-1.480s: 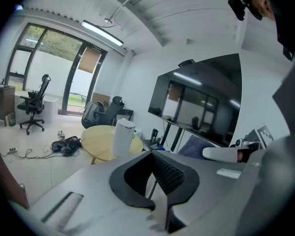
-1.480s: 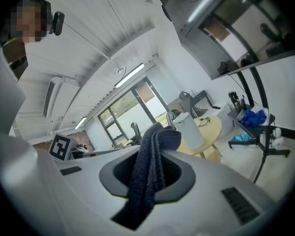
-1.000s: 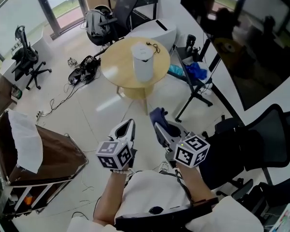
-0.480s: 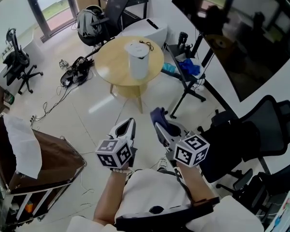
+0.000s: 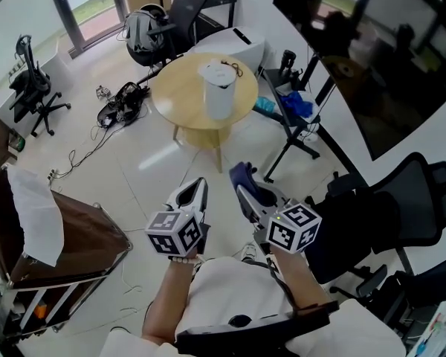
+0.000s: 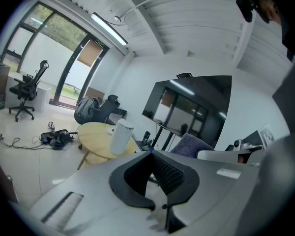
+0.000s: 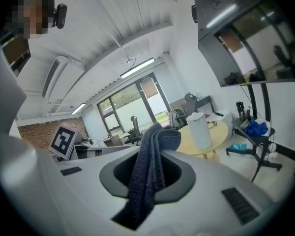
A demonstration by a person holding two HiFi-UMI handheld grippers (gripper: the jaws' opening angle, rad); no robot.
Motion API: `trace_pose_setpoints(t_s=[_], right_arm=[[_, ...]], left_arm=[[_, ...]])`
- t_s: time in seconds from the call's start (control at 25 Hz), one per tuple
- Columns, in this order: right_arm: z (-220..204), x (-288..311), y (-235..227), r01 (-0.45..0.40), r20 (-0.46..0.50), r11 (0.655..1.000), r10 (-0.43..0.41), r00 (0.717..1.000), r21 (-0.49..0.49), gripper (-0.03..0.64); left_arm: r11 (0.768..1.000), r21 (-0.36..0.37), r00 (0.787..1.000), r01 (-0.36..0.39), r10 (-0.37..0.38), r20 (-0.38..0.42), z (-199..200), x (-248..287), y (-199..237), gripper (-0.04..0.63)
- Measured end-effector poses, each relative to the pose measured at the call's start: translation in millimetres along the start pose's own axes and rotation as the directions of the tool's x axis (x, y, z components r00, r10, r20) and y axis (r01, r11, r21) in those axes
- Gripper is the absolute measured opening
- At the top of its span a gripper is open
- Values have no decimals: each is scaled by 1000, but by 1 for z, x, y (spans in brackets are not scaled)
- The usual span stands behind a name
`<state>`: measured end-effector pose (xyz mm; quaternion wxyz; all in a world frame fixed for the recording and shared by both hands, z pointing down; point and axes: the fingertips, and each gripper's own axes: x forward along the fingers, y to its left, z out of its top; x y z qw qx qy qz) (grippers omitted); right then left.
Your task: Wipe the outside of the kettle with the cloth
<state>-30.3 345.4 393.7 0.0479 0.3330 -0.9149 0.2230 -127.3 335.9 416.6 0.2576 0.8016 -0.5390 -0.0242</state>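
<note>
Two claws sit side by side. The left claw (image 5: 195, 190) has its jaws together, empty. The right claw (image 5: 244, 190) is clamped on one dark blue cloth (image 7: 148, 173), folded lengthwise along the jaws. Far off at twelve o'clock, one white kettle (image 5: 218, 91) stands upright, long axis vertical, on one round desk (image 5: 180, 104).

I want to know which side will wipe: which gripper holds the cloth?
The right gripper: the dark blue cloth is clamped in its jaws. The left gripper is shut on nothing.
</note>
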Motion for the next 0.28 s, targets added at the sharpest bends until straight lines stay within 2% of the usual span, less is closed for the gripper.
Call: trace_pose_setpoints(t_s=[0.28], right_arm=[[7, 2, -4, -22, 2, 1000, 22, 1000, -9, 64]], left_arm=[[1000, 6, 1000, -13, 13, -3, 1, 8, -4, 0]])
